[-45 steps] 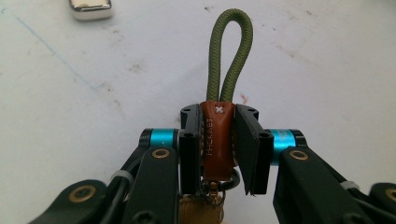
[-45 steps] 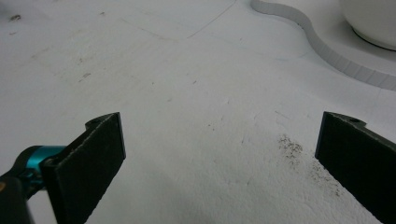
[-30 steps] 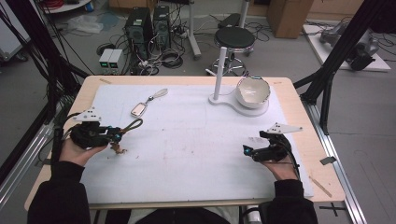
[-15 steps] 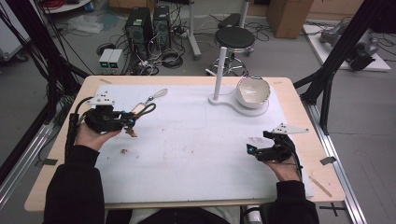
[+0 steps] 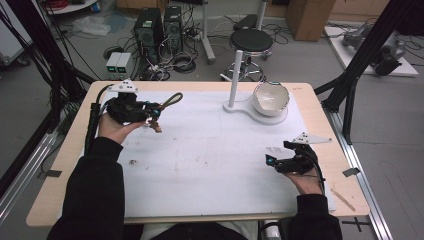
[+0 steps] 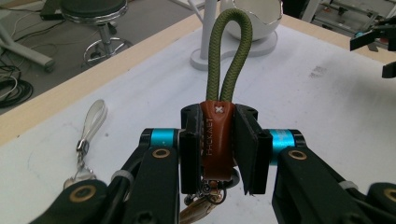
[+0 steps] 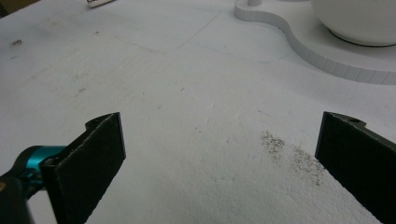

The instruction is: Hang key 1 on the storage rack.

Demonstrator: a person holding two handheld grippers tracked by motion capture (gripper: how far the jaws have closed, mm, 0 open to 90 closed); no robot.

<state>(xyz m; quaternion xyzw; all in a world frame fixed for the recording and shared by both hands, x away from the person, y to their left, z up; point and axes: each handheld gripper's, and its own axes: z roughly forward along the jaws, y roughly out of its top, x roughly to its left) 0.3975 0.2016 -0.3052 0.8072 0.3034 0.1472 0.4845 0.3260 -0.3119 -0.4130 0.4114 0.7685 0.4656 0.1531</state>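
High view: the left gripper (image 5: 150, 111) holds a keychain (image 5: 165, 102) above the table's (image 5: 210, 150) far-left part; carry it level toward the white stand (image 5: 235, 75), loop leading. Left gripper view: jaws pinch the brown leather tab (image 6: 217, 140); olive cord loop (image 6: 229, 51) upright, metal ring below. Right gripper view: jaws spread wide, empty, over the white mat (image 7: 187, 116).

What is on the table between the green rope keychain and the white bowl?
In the high view, between the keychain and the bowl, there is bare white mat and the stand's white post.
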